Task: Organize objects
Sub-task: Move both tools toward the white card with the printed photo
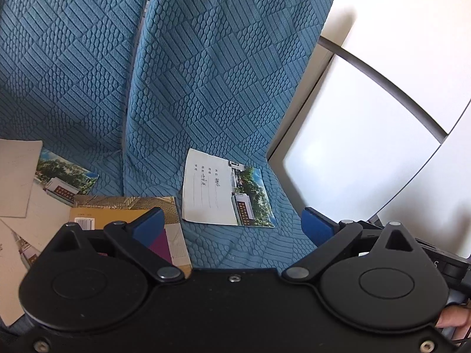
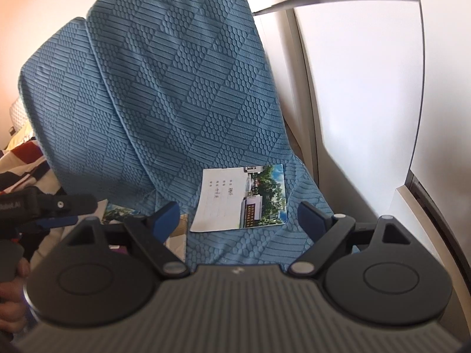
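Because the notebook [image 1: 225,189] lay flat and apart on the blue cushion [image 1: 206,88], both the left gripper [image 1: 232,226] and right gripper [image 2: 238,214] hovered spread, empty, apparently ready to collect it.

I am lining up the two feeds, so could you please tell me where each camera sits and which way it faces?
Left wrist: on the left gripper, facing the blue quilted sofa cushions; fingers open, a fingertip shows lower right.
Right wrist: on the right gripper, facing the same cushions; fingers open, left gripper and hand at left.
Shared: the white photo-printed notebook lying on the seat.
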### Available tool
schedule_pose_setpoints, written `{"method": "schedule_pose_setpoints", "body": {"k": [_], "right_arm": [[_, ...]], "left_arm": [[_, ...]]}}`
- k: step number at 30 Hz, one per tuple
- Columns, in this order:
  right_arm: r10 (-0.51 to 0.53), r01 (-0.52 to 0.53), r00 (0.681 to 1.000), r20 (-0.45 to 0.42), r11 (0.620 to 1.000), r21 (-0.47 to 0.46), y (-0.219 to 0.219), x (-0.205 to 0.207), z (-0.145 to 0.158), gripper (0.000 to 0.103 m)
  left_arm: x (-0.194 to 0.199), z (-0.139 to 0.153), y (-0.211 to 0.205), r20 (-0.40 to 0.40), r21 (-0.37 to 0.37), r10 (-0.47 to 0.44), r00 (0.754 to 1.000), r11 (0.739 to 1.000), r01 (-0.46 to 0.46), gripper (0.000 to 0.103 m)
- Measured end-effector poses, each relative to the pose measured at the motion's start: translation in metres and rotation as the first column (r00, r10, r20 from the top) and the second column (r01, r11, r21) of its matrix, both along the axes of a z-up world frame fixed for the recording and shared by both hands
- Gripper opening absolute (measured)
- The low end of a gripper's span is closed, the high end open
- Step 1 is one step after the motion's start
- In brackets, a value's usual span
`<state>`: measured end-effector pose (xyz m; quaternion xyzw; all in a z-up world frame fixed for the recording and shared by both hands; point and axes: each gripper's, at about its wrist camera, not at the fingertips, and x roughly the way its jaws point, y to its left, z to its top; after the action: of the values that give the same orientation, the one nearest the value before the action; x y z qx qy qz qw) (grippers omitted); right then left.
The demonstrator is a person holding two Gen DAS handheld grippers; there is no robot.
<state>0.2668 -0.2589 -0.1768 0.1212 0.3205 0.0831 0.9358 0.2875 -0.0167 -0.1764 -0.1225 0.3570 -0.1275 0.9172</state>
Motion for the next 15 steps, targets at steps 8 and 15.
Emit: {"method": "schedule_pose_setpoints", "body": {"k": [8,15], "right_arm": [[-0.013,0.013,0.999,-0.032,1.000,0.013,-0.012,0.044,-0.026,0.088],[-0.001,0.001,0.998,-0.068,1.000,0.010,-0.018,0.083,-0.056,0.088]], "left_arm": [[0.056,-0.029,-0.005,-0.052,0.011,-0.021,0.998,1.000,0.022,0.097],[0.102,-0.060,-0.014,-0.098,0.018,-0.042,0.994,0.999,0.044,0.094]]}}
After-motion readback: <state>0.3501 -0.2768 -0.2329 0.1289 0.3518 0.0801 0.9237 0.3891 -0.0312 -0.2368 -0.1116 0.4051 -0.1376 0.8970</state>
